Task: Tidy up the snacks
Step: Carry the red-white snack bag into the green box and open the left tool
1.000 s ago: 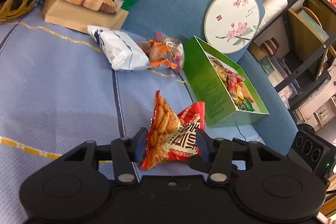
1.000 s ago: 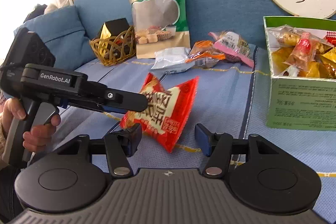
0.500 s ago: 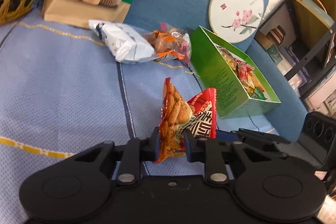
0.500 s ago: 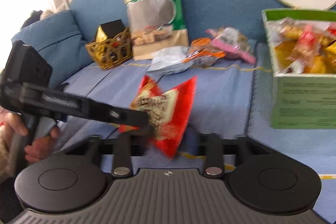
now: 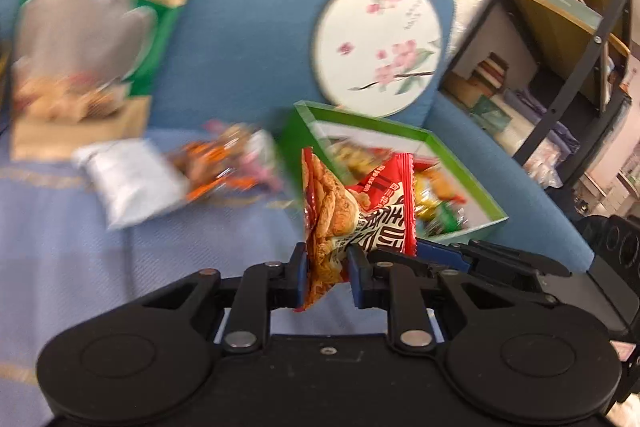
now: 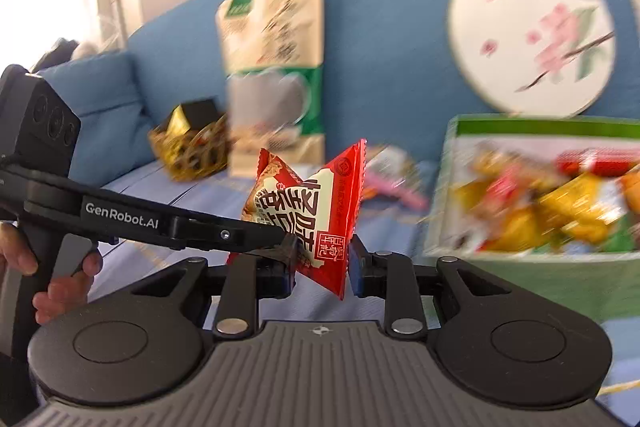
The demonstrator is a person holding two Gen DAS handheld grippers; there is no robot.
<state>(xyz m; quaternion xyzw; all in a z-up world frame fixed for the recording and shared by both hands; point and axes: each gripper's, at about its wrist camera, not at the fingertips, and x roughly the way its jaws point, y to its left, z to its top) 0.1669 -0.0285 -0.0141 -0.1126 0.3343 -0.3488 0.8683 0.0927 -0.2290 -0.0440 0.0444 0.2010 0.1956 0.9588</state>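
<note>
A red snack packet (image 5: 352,203) with white and black lettering is held in the air by both grippers. My left gripper (image 5: 327,273) is shut on its lower end. My right gripper (image 6: 322,263) is shut on the same packet (image 6: 316,215) from the other side. The left gripper's body (image 6: 120,219) reaches in from the left in the right wrist view. A green open box (image 5: 300,135) with several wrapped snacks stands just beyond the packet; it also shows in the right wrist view (image 6: 540,279).
A white packet (image 5: 128,175) and orange-pink packets (image 5: 228,159) lie on the blue sofa seat. A big cereal bag (image 6: 276,67) and a round floral fan (image 6: 532,31) lean on the backrest. A wicker basket (image 6: 188,151) sits left. A metal shelf (image 5: 568,39) stands right.
Both grippers closed on the red packet, which was lifted off the seat and carried toward the green box. The views tilted upward.
</note>
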